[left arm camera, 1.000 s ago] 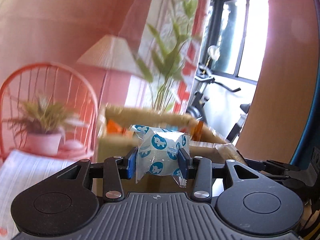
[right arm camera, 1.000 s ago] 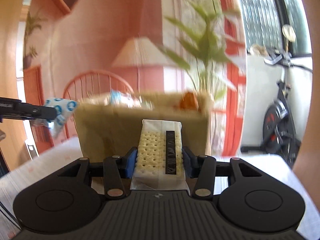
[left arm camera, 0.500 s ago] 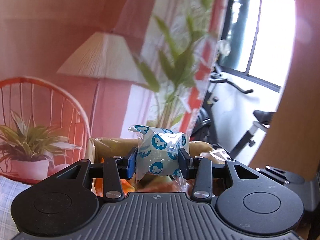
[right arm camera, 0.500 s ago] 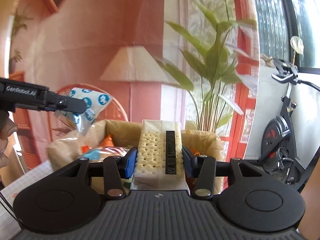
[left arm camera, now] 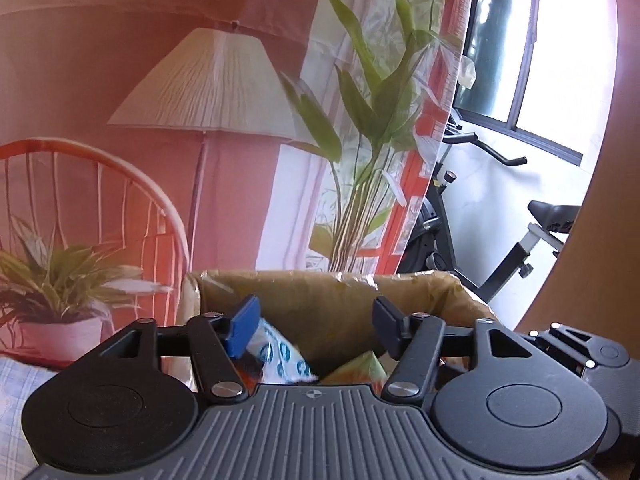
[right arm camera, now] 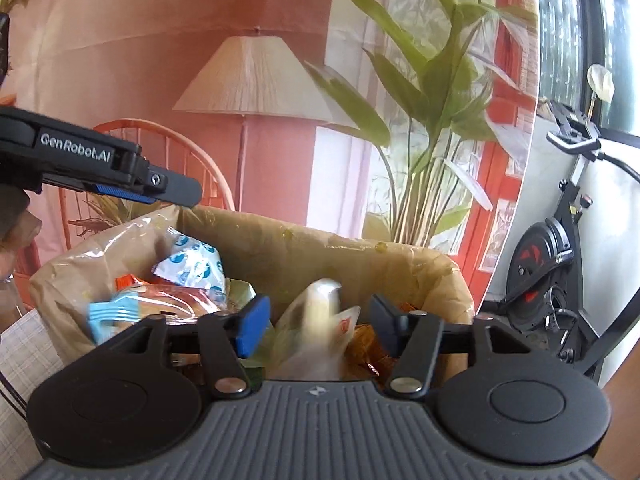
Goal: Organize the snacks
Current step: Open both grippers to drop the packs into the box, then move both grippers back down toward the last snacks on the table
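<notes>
Both snacks dropped into box (right arm camera: 400, 256) | left gripper (left arm camera: 316, 320), right gripper (right arm camera: 316, 320) opening, unobstructed

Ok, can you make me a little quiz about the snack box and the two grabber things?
1. True or false: the white packet with blue circles lies inside the brown plastic-lined box.
2. Which thing falls between the right gripper fingers? A) pale cracker packet B) red apple C) glass bottle
3. Fill in: the left gripper hangs over the ____.

Key:
1. True. It rests among other snacks there.
2. A. The pale cracker packet shows blurred, and the opening jaws no longer press it.
3. Box. Its jaws are opening too, with nothing pinched between them.
</notes>
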